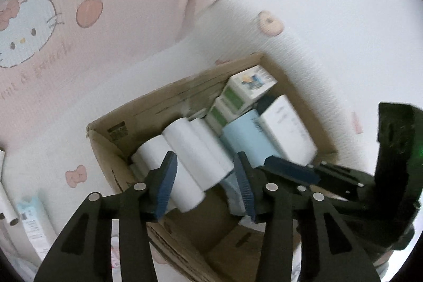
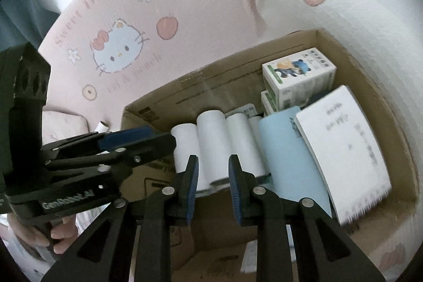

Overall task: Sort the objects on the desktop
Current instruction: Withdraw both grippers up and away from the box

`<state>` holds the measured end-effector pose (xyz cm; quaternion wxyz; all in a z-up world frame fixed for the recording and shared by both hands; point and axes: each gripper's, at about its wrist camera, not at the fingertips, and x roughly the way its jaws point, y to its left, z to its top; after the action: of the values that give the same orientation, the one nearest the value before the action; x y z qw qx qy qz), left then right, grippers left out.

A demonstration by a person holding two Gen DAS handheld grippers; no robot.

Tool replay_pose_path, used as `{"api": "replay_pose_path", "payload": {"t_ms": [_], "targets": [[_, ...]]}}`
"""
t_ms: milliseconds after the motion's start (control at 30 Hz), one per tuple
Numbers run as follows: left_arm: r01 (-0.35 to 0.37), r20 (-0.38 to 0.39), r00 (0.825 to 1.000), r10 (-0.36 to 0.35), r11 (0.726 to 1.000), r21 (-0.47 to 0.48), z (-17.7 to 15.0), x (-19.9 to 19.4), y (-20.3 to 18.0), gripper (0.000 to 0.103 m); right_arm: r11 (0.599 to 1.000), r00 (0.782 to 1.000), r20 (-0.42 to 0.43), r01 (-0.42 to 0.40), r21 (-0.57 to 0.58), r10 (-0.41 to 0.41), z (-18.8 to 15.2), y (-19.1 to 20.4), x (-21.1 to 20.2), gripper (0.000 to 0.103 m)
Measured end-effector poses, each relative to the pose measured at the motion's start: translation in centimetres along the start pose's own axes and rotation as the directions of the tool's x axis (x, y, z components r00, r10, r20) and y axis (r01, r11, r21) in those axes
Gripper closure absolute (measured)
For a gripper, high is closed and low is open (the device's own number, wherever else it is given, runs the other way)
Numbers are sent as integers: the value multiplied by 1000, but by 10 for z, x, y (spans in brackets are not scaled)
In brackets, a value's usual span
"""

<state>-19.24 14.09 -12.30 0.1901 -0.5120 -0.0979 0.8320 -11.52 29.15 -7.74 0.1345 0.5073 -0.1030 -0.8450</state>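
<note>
The left gripper [image 1: 206, 184] is seen with its blue pads spread apart above a cardboard box [image 1: 148, 107]; a white roll [image 1: 193, 163] appears between them, but the pads are not pressed on it, and whether it is touched cannot be told. The right gripper [image 2: 212, 189] is held over the near edge of the same box, its pads drawn as close together as they go, with nothing gripped between them. In the right wrist view the left gripper [image 2: 137, 139] is seen from the side at the left, held by a hand [image 2: 39, 234].

Inside the box [image 2: 211, 86], several white rolls [image 2: 211, 147] are laid side by side at the left. Just beside them to the right a pale blue roll [image 2: 285, 157] is laid, and against it a white booklet [image 2: 343, 144] with printed lines is leaned at a tilt. At the far right corner two small printed cartons [image 2: 298, 73] are stacked, the upper one bearing a cartoon figure. Part of the box floor near the grippers is left bare.

The box is set on a bedsheet [image 1: 79, 75] in pink and white, printed with cartoon cats, bows and doughnuts. Outside the box, at the left edge of the left wrist view, a cardboard tube [image 1: 8, 205] and a flat printed packet [image 1: 34, 223] are seen lying on the sheet.
</note>
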Motion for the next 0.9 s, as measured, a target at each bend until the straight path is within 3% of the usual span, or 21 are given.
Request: {"api": "replay_pose_path", "payload": {"t_ms": [200, 333, 433, 700, 900], "targets": [[-12, 102, 995, 7, 999, 47, -12, -43, -21, 44, 1000, 999, 20, 31, -4, -31, -12, 15, -19, 83], [-20, 127, 992, 18, 1000, 14, -29, -68, -25, 40, 998, 999, 19, 49, -41, -48, -15, 27, -31, 83], [9, 154, 988, -7, 1000, -9, -41, -80, -25, 39, 989, 993, 7, 117, -94, -116, -18, 41, -36, 83], [-53, 119, 992, 52, 999, 6, -62, -92, -24, 39, 969, 980, -38, 188, -160, -197, -37, 62, -38, 83], [-114, 111, 988, 107, 992, 58, -75, -110, -34, 39, 936, 951, -68, 283, -212, -303, -53, 81, -46, 83]]}}
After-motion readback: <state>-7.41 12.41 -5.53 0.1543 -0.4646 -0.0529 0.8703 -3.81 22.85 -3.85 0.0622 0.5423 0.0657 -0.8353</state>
